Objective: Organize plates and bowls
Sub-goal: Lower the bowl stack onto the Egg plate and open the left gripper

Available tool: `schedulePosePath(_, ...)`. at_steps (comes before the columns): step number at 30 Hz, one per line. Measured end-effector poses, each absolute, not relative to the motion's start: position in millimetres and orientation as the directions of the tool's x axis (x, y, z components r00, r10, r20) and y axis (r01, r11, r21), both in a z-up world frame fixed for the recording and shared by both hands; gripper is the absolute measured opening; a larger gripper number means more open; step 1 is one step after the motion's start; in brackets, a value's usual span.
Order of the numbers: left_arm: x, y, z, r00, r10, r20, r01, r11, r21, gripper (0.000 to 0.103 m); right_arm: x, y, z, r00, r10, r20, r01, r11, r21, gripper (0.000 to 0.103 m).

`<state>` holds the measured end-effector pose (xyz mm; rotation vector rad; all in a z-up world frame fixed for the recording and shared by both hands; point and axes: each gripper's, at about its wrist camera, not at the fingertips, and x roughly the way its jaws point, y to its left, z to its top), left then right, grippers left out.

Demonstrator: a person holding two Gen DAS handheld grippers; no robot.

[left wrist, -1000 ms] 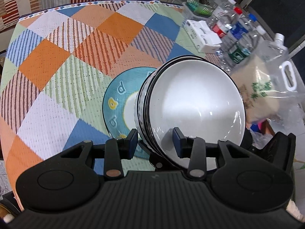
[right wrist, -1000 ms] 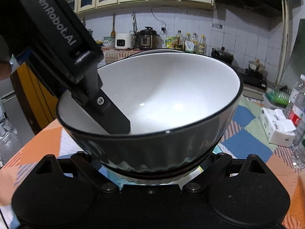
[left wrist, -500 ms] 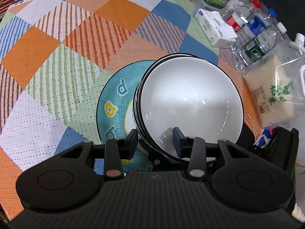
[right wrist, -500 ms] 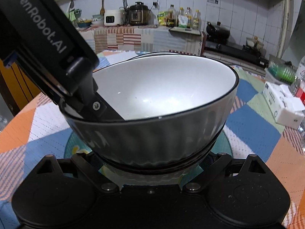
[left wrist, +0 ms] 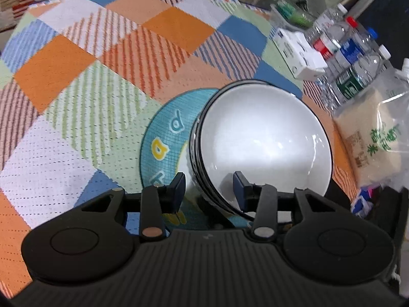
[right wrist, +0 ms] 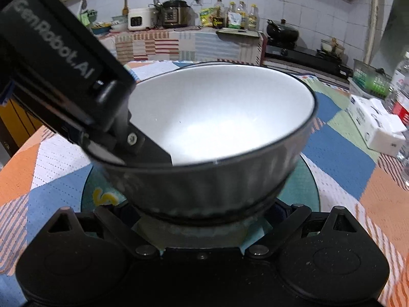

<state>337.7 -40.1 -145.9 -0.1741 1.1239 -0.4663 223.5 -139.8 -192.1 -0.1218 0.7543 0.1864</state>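
While its jaws have just been opening, the left gripper [left wrist: 209, 188] straddles the rim of the two nested bowls [left wrist: 263, 140], ribbed dark grey outside, white inside with a black edge. One finger is inside the top bowl and the other stands just clear of the outer wall, so nothing is clamped. White lettering on its black body reads "GenRobot.AI" in the right wrist view.

The right gripper [right wrist: 202, 211] reaches under the same bowls with its fingers spread wide at their base. The bowls hide the pads, so I cannot tell whether they grip.

The bowls sit on the round teal plate [left wrist: 166, 138], off to its right side. Its rim carries yellow and white letters, too partial to read.

Under the plate, a patchwork cloth [left wrist: 76, 102] of orange, blue, green and white squares covers the desk. Right of the plate lie a white tissue pack [left wrist: 299, 53], clear water bottles [left wrist: 350, 51] with red, blue and green labels, and a clear bag of rice [left wrist: 370, 140] with green characters.

Beyond the plate, a white-tiled wall [right wrist: 306, 5] backs a counter with a white rice cooker [right wrist: 139, 20], a dark pressure cooker [right wrist: 175, 10], oil bottles [right wrist: 240, 15] and a black pot [right wrist: 282, 29].
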Motion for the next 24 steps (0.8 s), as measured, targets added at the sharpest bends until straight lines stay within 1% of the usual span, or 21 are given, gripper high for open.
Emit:
schedulePosePath(2, 332, -36, -141, 0.389, -0.428, -0.816, 0.258, 0.901, -0.350, 0.041, 213, -143, -189, 0.717, 0.101, -0.690, -0.180, 0.983, -0.043, 0.097)
schedulePosePath(6, 323, -28, -129, 0.417, -0.405, -0.814, 0.223, 0.914, -0.340, 0.041, 193, -152, -180, 0.731, 0.120, -0.671, -0.169, 0.986, -0.009, 0.097)
schedulePosePath(10, 311, -20, -110, 0.451, -0.378, -0.809, 0.217, 0.925, -0.311, 0.041, 182, -156, -171, 0.741, 0.116, -0.662, -0.191, 0.981, -0.041, 0.097)
schedulePosePath(17, 283, -9, -83, 0.480, -0.379, -0.791, 0.201, 0.925, -0.321, 0.041, 167, -156, -144, 0.758, 0.129, -0.639, -0.205, 0.978, -0.045, 0.097)
schedulePosePath(24, 252, -8, -59, 0.503, -0.360, -0.786, 0.212, 0.933, -0.292, 0.045, 150, -152, -108, 0.756, 0.126, -0.643, -0.219, 0.973, -0.067, 0.097)
